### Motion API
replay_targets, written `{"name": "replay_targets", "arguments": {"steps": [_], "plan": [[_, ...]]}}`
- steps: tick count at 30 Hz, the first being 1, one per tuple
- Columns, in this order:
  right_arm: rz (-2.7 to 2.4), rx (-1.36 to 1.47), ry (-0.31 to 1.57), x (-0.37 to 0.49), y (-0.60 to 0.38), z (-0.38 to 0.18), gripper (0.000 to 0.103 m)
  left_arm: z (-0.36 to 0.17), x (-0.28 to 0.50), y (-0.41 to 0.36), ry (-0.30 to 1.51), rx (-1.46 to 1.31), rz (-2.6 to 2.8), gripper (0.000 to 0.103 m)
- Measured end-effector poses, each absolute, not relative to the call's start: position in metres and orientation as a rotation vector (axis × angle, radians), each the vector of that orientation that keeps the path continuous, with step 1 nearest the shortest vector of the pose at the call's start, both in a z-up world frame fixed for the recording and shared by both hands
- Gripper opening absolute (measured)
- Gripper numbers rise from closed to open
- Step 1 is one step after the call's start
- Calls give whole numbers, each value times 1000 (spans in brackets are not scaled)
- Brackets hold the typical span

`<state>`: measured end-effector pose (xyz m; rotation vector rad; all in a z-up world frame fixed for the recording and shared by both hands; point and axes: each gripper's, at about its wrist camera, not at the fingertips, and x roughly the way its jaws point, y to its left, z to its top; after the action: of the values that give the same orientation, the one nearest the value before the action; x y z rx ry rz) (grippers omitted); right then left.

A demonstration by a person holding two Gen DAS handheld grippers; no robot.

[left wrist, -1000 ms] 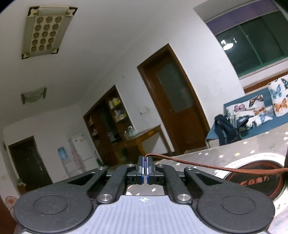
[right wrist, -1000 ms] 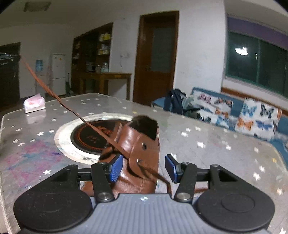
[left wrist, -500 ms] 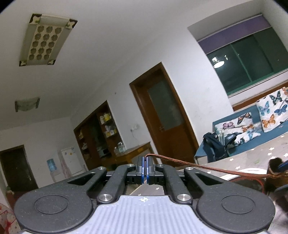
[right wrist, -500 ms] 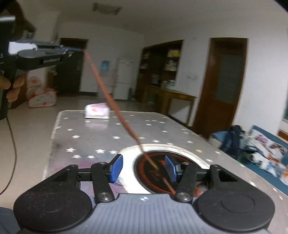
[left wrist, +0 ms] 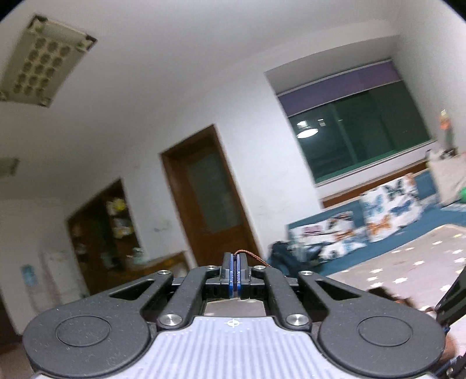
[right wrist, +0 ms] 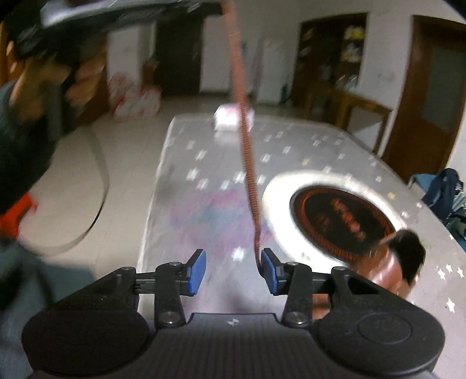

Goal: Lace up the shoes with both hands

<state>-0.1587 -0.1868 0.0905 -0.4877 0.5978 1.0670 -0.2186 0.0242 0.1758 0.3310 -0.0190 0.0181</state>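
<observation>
My left gripper (left wrist: 236,274) is shut on the end of a brown woven lace (left wrist: 254,258), held level well above the table. In the right wrist view that gripper (right wrist: 217,7) sits at the top left in a person's hand. The lace (right wrist: 247,151) runs taut down from it, in between the blue pads of my right gripper (right wrist: 233,271). Those jaws are closing; the lace lies against the right pad (right wrist: 268,271) and the left pad stands apart from it. The brown leather shoe (right wrist: 390,262) stands on the table just right of this gripper, blurred.
The star-patterned table (right wrist: 204,163) has a round dark inset with a white ring (right wrist: 343,221). A white and pink tissue pack (right wrist: 230,116) lies at its far end. A sofa with butterfly cushions (left wrist: 387,212) stands beyond the table, and a dark bag (right wrist: 445,189) lies on it.
The right gripper's jaws have narrowed and its view has tipped down onto the table, with the lace now between the pads. The left gripper has swung right, still shut on the lace.
</observation>
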Motion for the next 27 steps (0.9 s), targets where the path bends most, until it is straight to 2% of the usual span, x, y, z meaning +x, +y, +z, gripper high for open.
{"name": "replay_targets", "arguments": {"steps": [8, 12, 15, 20, 27], "plan": [[1056, -790, 760, -192, -214, 86, 45, 164, -195, -10, 61, 254, -221, 2], [991, -833, 849, -192, -234, 73, 44, 140, -174, -36, 160, 255, -354, 2], [934, -793, 909, -186, -253, 62, 44, 115, -157, -54, 248, 273, -415, 2], [877, -604, 925, -179, -287, 74, 45, 78, -134, -71, 366, 287, -477, 2], [729, -236, 796, -160, -317, 96, 44, 58, -127, -82, 415, 320, -534, 2]]}}
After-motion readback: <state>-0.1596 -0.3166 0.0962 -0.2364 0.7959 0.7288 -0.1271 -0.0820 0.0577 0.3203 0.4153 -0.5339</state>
